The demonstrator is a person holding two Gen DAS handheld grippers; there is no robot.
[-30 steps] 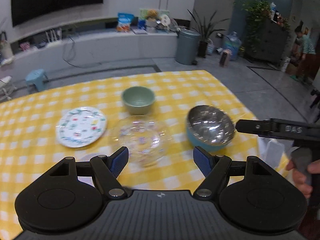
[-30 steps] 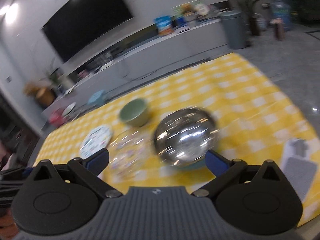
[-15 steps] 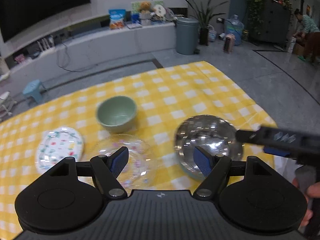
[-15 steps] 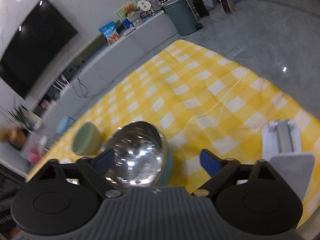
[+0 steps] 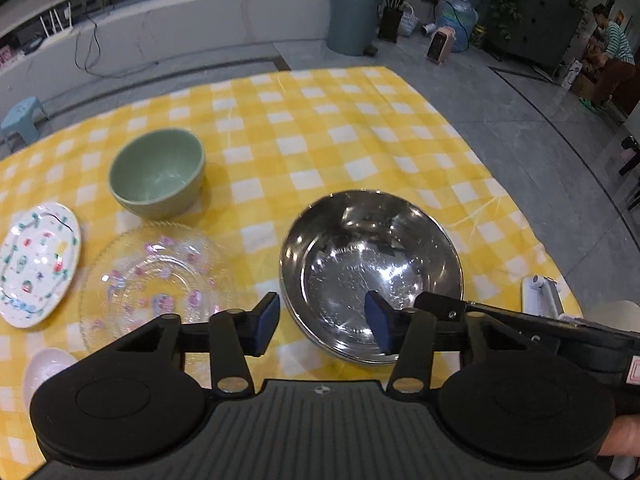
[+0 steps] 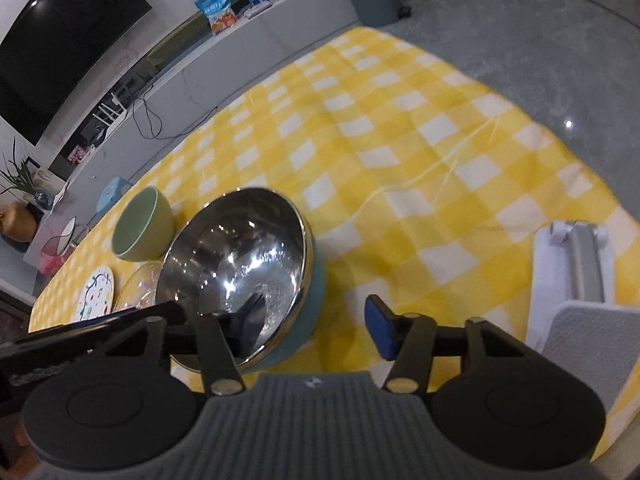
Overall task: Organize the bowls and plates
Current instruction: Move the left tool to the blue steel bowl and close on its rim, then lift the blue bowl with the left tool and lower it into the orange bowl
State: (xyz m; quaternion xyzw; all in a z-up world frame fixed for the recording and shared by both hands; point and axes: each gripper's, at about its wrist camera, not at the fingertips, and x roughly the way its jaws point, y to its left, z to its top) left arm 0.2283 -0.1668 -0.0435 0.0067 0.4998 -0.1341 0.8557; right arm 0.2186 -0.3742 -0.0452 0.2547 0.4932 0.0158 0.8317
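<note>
A steel bowl with a teal outside stands on the yellow checked table. My left gripper is open and straddles the bowl's near left rim, one finger inside, one outside. My right gripper is open and straddles the bowl's near right rim, its left finger inside. A green bowl stands further back to the left. A clear glass plate lies left of the steel bowl. A patterned white plate lies at the far left.
A white and grey stand lies at the table's right edge. A small white object sits near the front left. The table's far and right edges drop to the grey floor.
Both grippers have come down and closer to the steel bowl, and each now has one finger inside its rim. The left gripper's jaws have narrowed a little.
</note>
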